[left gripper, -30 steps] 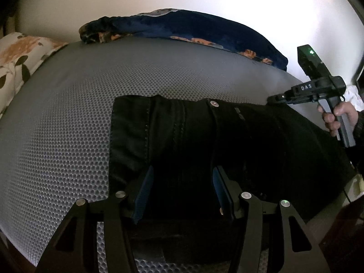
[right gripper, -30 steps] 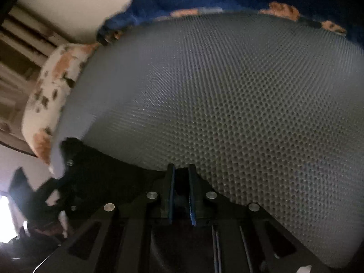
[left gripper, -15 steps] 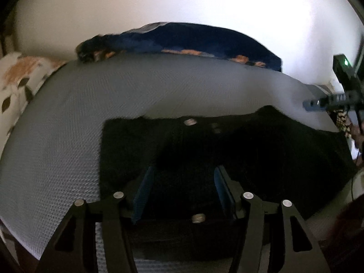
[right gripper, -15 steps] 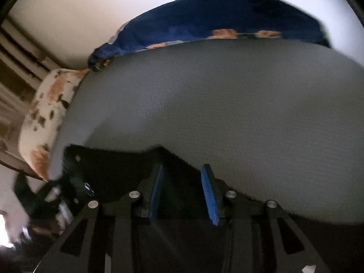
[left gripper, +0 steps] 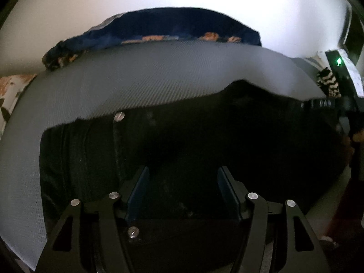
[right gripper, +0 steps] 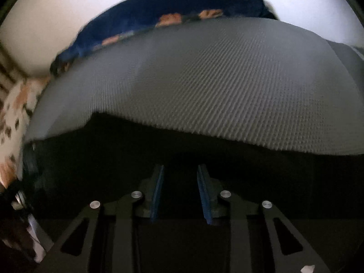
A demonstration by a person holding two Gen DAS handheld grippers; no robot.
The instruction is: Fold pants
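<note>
Hovering over black pants [left gripper: 182,141] on grey mattress [left gripper: 159,79]: left gripper [left gripper: 183,191] jaws wide, right gripper [right gripper: 180,191] narrower, both empty, seemingly poised to grab near edge for fold.

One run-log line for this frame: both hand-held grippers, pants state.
left hand-held gripper: open, over pants | right hand-held gripper: open, over pants | black pants: lying on grey mattress | blue blanket: far edge

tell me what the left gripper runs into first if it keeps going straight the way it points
Most likely the black pants: the left gripper is open, with the dark fabric directly ahead. Beyond lies the grey mattress. Depth is hard to judge.
</note>
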